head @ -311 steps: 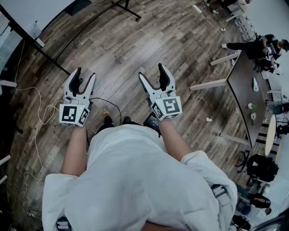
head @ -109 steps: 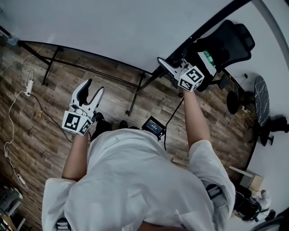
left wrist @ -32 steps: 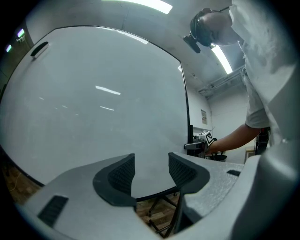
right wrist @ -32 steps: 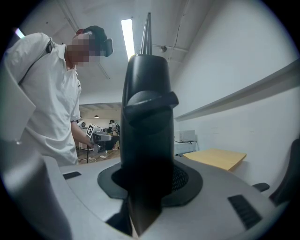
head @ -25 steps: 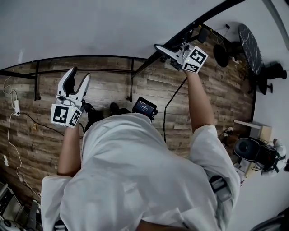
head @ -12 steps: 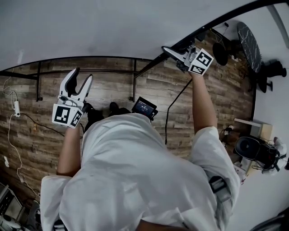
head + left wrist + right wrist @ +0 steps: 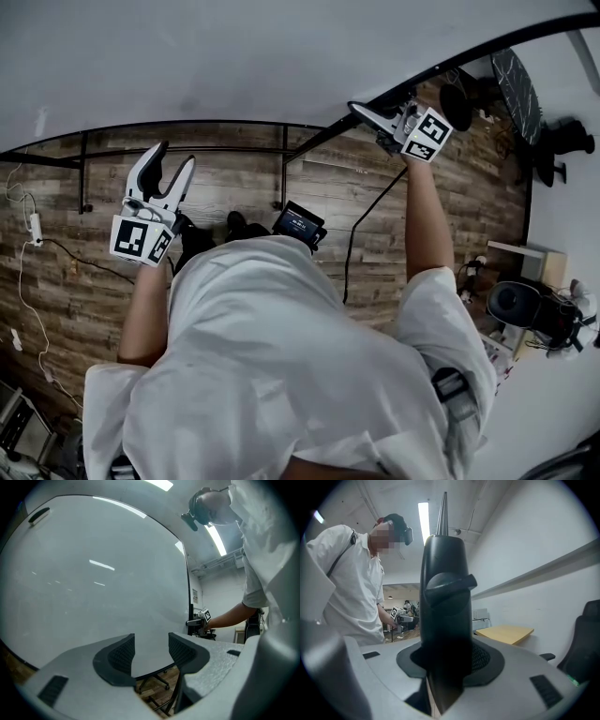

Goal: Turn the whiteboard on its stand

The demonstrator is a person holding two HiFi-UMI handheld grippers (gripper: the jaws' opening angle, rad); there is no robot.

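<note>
The whiteboard point(image 7: 281, 56) fills the top of the head view, with its black frame edge point(image 7: 469, 52) running up to the right. My right gripper point(image 7: 370, 117) is shut on that frame edge point(image 7: 443, 620), which stands upright between its pads point(image 7: 485, 660); the jaws have just eased slightly wider. My left gripper point(image 7: 174, 157) is open and empty, level, facing the white board face point(image 7: 93, 583) without touching it. In the left gripper view its jaws point(image 7: 151, 648) frame the board's lower rim, and the right gripper point(image 7: 199, 619) shows at the board's far edge.
The stand's black bars point(image 7: 281, 178) cross the wood floor below the board. A small screen device point(image 7: 298, 223) and a cable point(image 7: 361, 225) lie by my feet. A power strip point(image 7: 35, 225) lies left, an office chair point(image 7: 520, 305) right, a round table point(image 7: 516, 80) top right.
My right gripper has shifted to the right along with the board's frame edge, and the board has swung a little. The left gripper has stayed put.
</note>
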